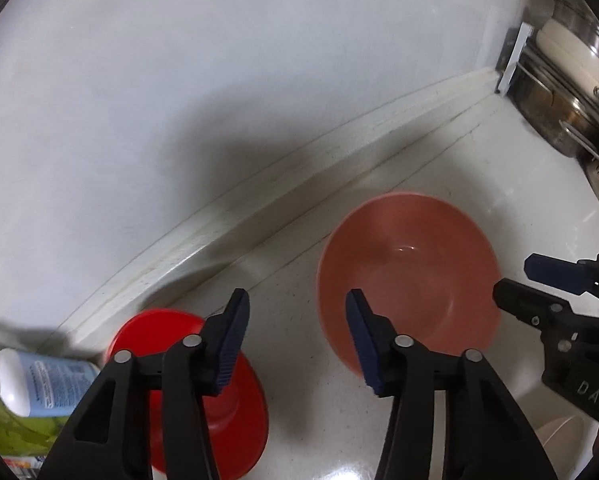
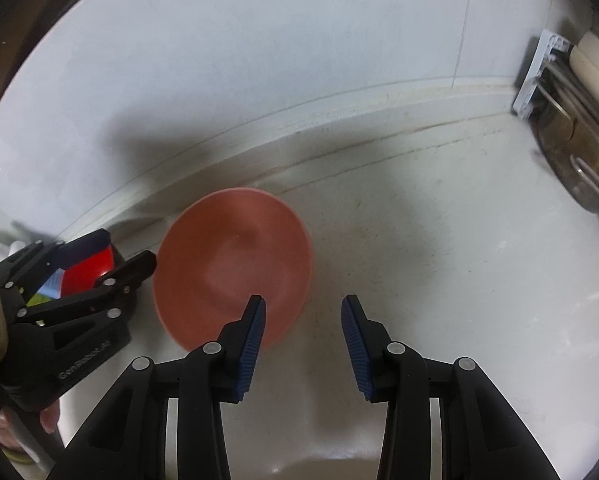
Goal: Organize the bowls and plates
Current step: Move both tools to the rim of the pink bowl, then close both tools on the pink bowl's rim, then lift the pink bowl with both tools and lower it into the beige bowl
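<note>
A salmon-pink bowl (image 1: 415, 280) stands upright on the white counter near the wall. A smaller red bowl (image 1: 243, 412) sits to its left, partly hidden by my left gripper's fingers. My left gripper (image 1: 297, 300) is open above the counter between the two bowls, its right fingertip over the pink bowl's left rim. My right gripper (image 2: 303, 302) is open too, its left fingertip over the right rim of the pink bowl (image 2: 227, 256). Nothing sits between either pair of pads. Each gripper shows in the other's view: right gripper (image 1: 515, 280), left gripper (image 2: 115, 258) in front of the red bowl (image 2: 91, 268).
A dish rack with steel pots and white plates (image 1: 571, 92) stands at the far right against the wall. A white-and-blue bottle (image 1: 39, 380) lies on a green package (image 1: 7, 428) at the left. A pale dish (image 1: 559, 436) shows at the lower right.
</note>
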Motion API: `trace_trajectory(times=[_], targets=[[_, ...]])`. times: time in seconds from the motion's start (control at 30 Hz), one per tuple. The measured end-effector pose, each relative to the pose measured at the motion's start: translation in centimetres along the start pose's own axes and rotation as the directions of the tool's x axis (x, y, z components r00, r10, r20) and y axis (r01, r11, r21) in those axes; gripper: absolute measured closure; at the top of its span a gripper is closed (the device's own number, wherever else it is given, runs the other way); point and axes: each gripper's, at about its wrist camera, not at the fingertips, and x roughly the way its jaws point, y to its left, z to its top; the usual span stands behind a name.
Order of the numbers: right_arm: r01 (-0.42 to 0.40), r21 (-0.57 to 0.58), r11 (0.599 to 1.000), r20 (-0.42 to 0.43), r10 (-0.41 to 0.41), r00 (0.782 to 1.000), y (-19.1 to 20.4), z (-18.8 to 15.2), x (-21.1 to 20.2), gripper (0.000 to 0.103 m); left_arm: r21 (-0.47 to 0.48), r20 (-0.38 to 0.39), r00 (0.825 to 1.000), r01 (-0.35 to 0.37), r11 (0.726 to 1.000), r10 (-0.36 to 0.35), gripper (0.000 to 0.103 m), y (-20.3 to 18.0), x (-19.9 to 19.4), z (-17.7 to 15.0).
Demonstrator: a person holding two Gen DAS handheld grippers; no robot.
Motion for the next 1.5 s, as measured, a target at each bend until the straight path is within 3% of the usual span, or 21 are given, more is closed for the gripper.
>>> trace_trajectory(times=[0.17,0.53,0.9,1.2,1.5], targets=[[-0.009,0.008,1.0,-0.036,0.009,0.999,0.0,0.3,1.5,0.07,0.001,-0.035,0.999,0.005,1.0,-0.005,0.061,-0.2,1.4,0.4],[-0.024,0.032,0.999,-0.09,0.027,0.996,-0.5,1.0,4.0,0.09,0.012,-0.075,0.996,0.053,0.999,-0.052,0.094,-0.4,3.3,0.9],[-0.047,0.057,0.997,-0.085,0.052,0.995,-0.8,0.9,3.5,0.092,-0.032,-0.068,0.996,0.051,0.998,-0.053,0.095,0.0,1.6,0.0],[-0.067,0.036,0.997,-0.04,0.068,0.997,-0.3,-0.5,-0.3,0.092,-0.073,-0.015,0.998,0.062,0.995,-0.063,0.095,-0.3,-4.1,-2.6],[-0.056,-0.003,0.998,0.03,0.056,0.998,-0.5,-3.5,-5.5,0.092,-0.116,0.042,0.992,0.125,0.985,-0.121,0.095,-1.6,-9.2,-6.1]])
